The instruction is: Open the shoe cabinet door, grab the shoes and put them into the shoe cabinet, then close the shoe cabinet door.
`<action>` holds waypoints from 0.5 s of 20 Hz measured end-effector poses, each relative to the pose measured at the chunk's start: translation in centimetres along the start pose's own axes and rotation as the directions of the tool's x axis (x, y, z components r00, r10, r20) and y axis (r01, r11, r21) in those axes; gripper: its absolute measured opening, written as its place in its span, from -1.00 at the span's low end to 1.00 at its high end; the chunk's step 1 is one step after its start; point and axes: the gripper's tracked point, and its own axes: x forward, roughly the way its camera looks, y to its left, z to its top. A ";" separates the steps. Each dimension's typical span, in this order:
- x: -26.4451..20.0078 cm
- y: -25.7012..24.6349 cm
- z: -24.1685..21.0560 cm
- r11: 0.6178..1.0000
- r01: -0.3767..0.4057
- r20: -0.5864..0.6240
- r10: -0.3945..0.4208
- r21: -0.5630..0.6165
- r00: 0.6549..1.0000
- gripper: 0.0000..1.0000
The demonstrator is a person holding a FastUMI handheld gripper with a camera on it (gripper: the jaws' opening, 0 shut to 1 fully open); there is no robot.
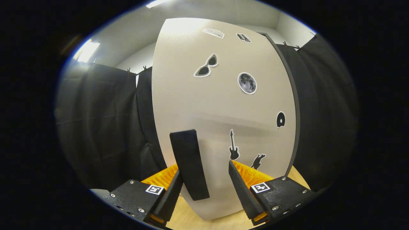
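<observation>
Item one, shoe cabinet door (220, 105): pale flat panel with a dark edge along its right side, standing upright just ahead of my claw (206, 183) and taking up most of what lies before me. Handle (189, 163): dark upright bar on the lower part of the door, sitting between my two fingers, nearer the left one; whether that finger touches it I cannot tell, and the right finger stands clear of it. Claw state: spread apart, gripping nothing. Stickers on the door: sunglasses (206, 65), moon (247, 83), guitar (234, 145), a small dark disc (280, 119), plus two near the top too small to read. Surroundings: black cloth wall (99, 127) to either side of the door, light wooden surface (191, 217) under my fingers, ceiling light (86, 50) above left.
</observation>
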 end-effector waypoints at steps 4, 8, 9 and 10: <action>1.2 1.3 0.3 0.999 0.012 0.002 -0.012 -0.043 1.000 0.67; 3.1 2.3 0.5 0.997 0.012 -0.006 -0.012 -0.075 1.000 0.66; 3.6 2.3 0.4 0.998 0.009 -0.013 -0.009 -0.068 1.000 0.65; 4.1 2.2 0.4 0.998 0.009 -0.014 -0.010 -0.063 1.000 0.64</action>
